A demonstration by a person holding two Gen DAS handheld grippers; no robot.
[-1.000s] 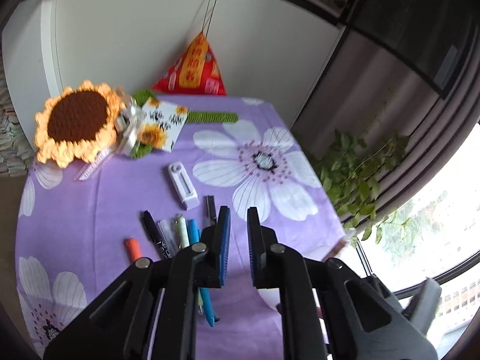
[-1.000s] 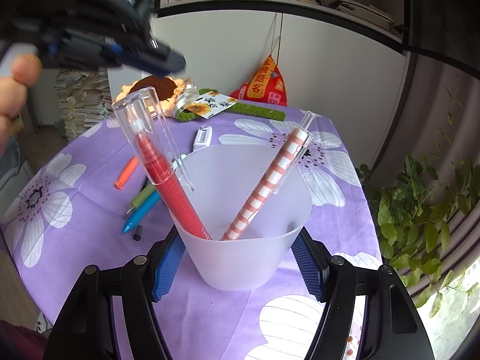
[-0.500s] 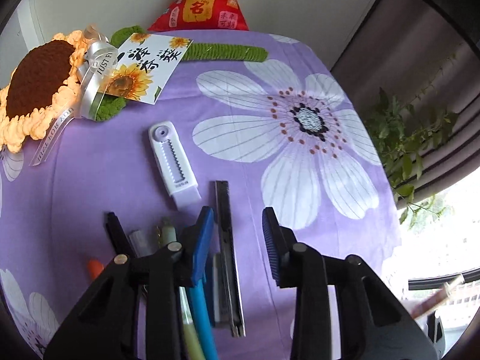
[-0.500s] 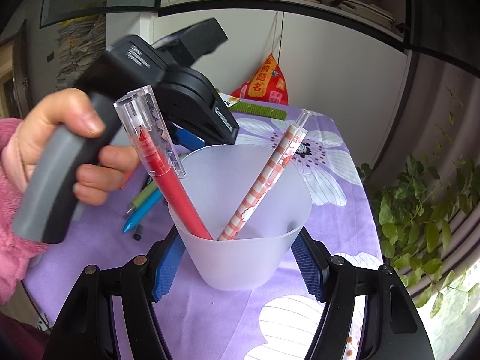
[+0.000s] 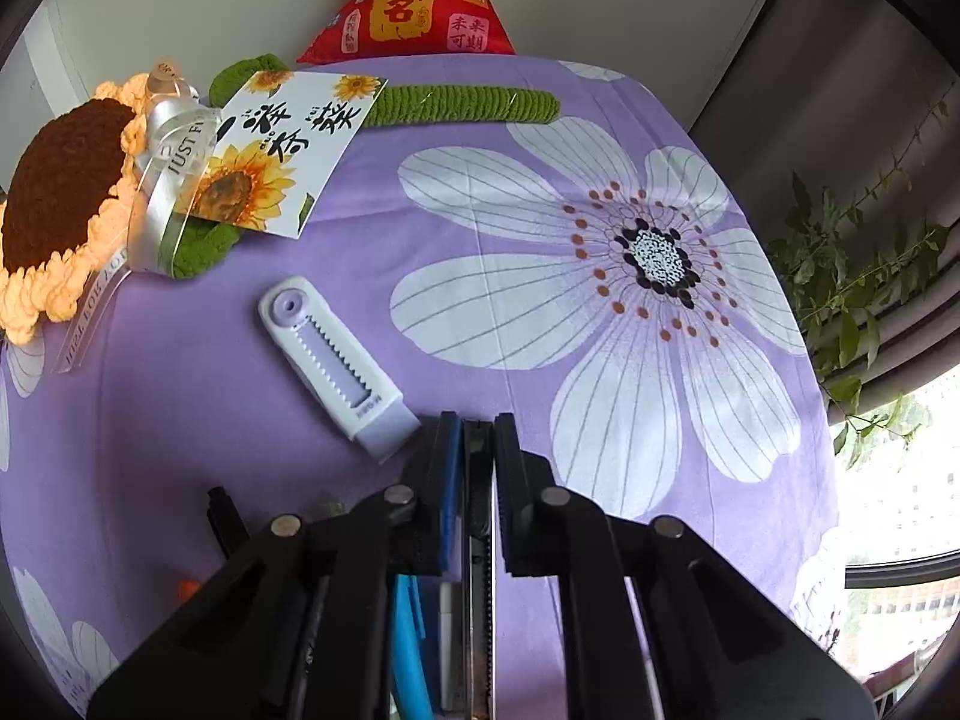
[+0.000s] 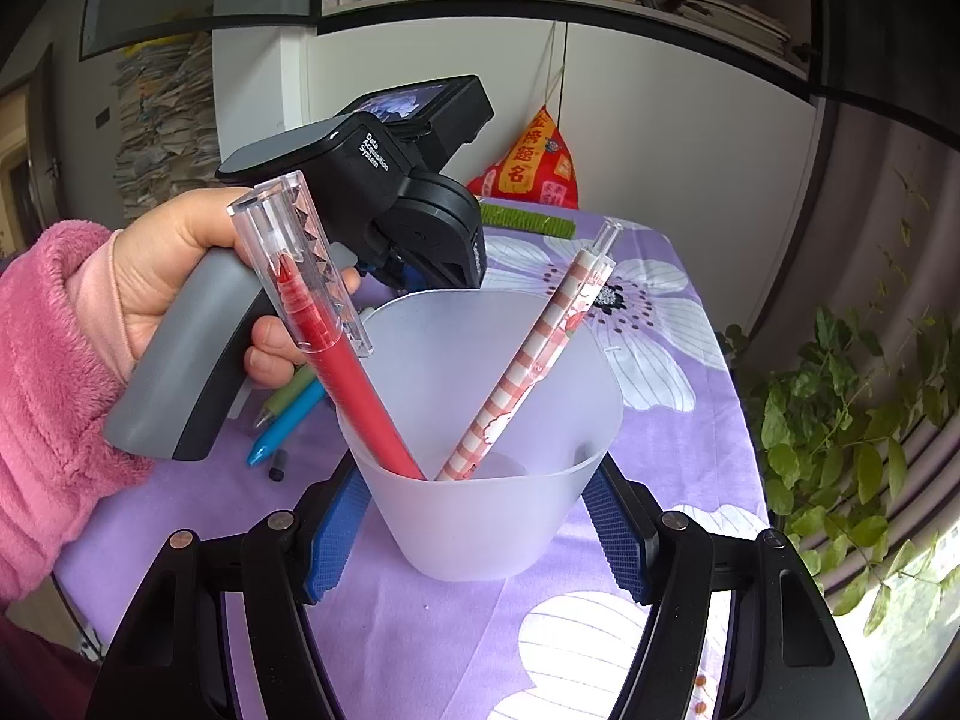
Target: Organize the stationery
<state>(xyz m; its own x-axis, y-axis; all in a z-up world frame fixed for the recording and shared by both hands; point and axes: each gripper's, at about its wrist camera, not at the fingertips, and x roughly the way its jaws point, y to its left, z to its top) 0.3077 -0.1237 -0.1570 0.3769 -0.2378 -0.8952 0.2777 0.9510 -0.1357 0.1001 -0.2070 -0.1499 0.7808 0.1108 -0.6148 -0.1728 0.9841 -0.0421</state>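
The left gripper (image 5: 478, 429) had its jaws clamped on a slim dark utility knife (image 5: 478, 540), the blue pads pressed against both of its long sides while it lay on the purple flowered tablecloth (image 5: 600, 120). Just left of the knife, partly hidden under the gripper, lay a blue pen (image 5: 408, 648), with a black pen (image 5: 225, 516) and an orange one (image 5: 189, 588) further left. Ahead of the fingertips and slightly left sat a white correction-tape dispenser (image 5: 336, 366), tilted on the cloth. Beyond it were a crocheted sunflower (image 5: 60, 210) with a printed card (image 5: 276, 150), and a red pouch (image 5: 414, 0) at the far edge against the wall. The right gripper (image 6: 480, 534) grasped a frosted plastic cup (image 6: 486, 528), its blue pads against both sides of the cup's lower wall. Inside the cup a red pen (image 6: 354, 384) leaned left and a pink checked pen (image 6: 528, 360) leaned right. Behind the cup, a hand (image 6: 162, 276) in a pink fleece sleeve (image 6: 42, 390) held the left gripper's grey handle over the loose pens.
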